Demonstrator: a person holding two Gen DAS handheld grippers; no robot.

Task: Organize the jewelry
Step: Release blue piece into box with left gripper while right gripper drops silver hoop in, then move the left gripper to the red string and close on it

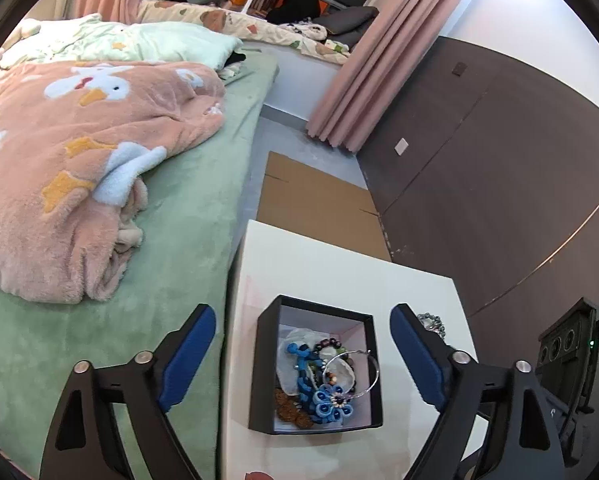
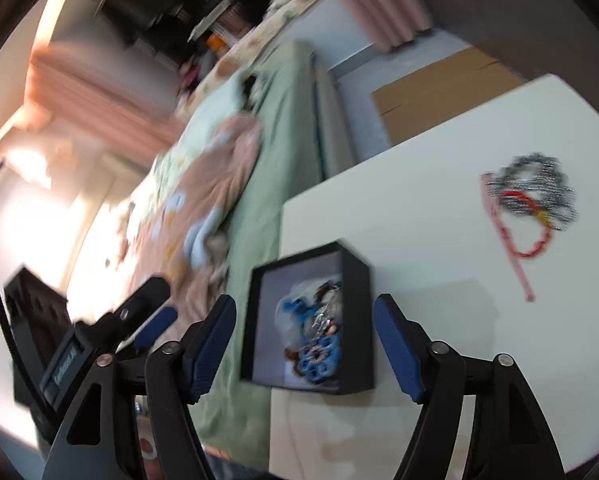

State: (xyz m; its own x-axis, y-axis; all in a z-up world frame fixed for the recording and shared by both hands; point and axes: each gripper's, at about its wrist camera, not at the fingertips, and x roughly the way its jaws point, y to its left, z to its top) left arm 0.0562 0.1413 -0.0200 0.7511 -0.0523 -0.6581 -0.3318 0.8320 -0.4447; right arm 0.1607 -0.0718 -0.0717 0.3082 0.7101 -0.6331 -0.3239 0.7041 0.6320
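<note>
One black box (image 1: 315,364) sits low in the frame on my white table (image 1: 331,264), holding a tangle of jewelry: a blue flower piece (image 1: 331,402), a silver hoop (image 1: 351,374) and dark beads. My left gripper (image 1: 303,354) is spread wide around the box, pinching nothing. My right gripper (image 2: 305,340) is spread too, empty. Two more pieces lie at right: a grey chain (image 2: 539,190) and a red cord (image 2: 519,240). Lettering on the other gripper's body is too blurred to read.
</note>
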